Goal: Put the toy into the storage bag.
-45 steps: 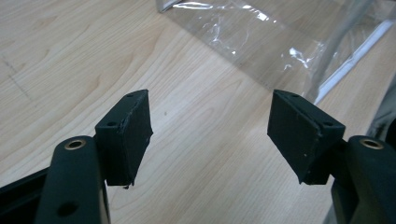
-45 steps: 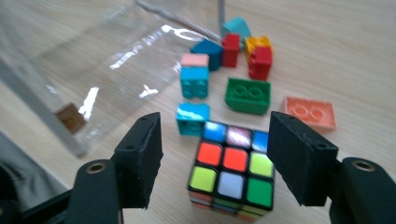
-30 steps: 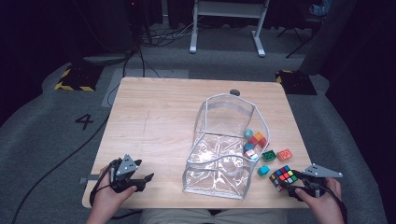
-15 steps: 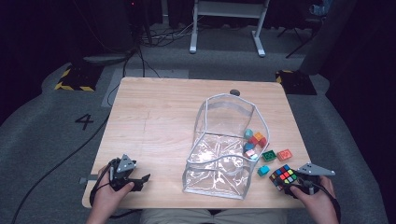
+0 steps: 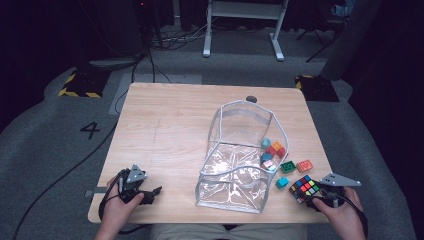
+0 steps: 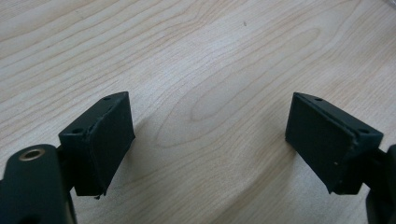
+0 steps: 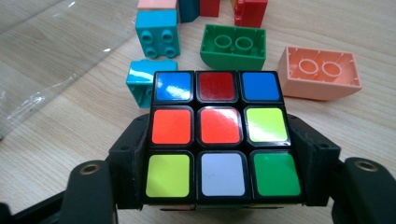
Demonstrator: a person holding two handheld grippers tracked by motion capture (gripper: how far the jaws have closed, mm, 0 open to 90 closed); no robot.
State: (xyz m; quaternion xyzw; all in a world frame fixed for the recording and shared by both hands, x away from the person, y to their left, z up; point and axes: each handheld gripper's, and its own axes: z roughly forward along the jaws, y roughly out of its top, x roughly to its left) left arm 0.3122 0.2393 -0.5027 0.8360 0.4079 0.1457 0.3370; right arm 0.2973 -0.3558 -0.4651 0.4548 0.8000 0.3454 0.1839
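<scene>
At the table's front right, my right gripper (image 5: 314, 199) is shut on a Rubik's cube (image 5: 304, 188). In the right gripper view the cube (image 7: 219, 88) sits between the pads (image 7: 133, 154), its top face a mix of colours. My left gripper (image 5: 153, 194) rests low over the bare wood at the front left. Its jaws have just been opening and stand wide apart in the left gripper view (image 6: 210, 130), with nothing between them.
A clear plastic pouch (image 5: 240, 155) lies open in the middle of the wooden table (image 5: 170, 125). Loose bricks lie by its right side: green (image 5: 287, 166), salmon (image 5: 304, 165), teal (image 5: 282, 182) and a small cluster (image 5: 272, 150).
The left gripper's jaws have spread a little wider; the hand has barely shifted. The right gripper and the cube have stayed where they were.
</scene>
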